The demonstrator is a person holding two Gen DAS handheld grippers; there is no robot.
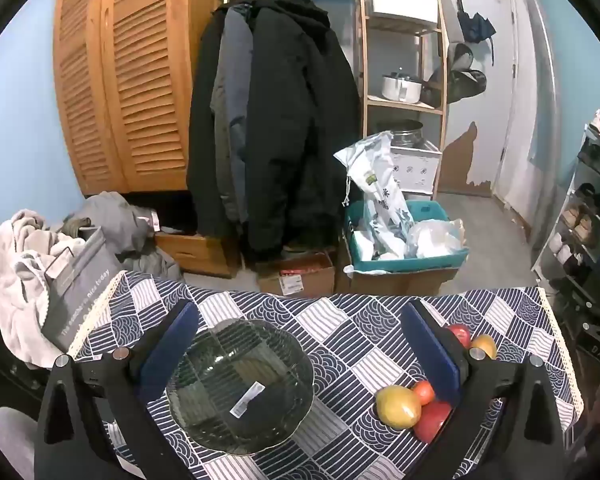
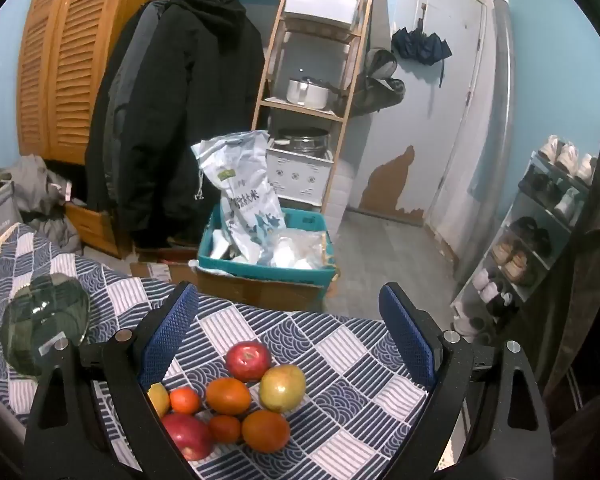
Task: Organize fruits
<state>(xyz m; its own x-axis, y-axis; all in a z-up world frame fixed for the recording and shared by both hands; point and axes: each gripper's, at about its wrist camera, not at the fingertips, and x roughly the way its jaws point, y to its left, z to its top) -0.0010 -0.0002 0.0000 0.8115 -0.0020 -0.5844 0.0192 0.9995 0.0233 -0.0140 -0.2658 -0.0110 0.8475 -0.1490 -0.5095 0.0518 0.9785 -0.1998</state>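
Observation:
A dark glass plate with a white sticker lies on the blue patterned tablecloth. My left gripper hangs open above it, nothing between its blue pads. To its right lie a yellow-green apple, a small orange and a red apple, partly hidden by the right finger. In the right wrist view my right gripper stands open above a cluster of several fruits: a red apple, a yellow-green apple, oranges and another red apple. The plate sits at the left.
Beyond the table's far edge stand a teal basket of bags on cardboard boxes, hanging dark coats, a wooden shelf and a louvred wardrobe. A shoe rack is at the right, piled clothes at the left.

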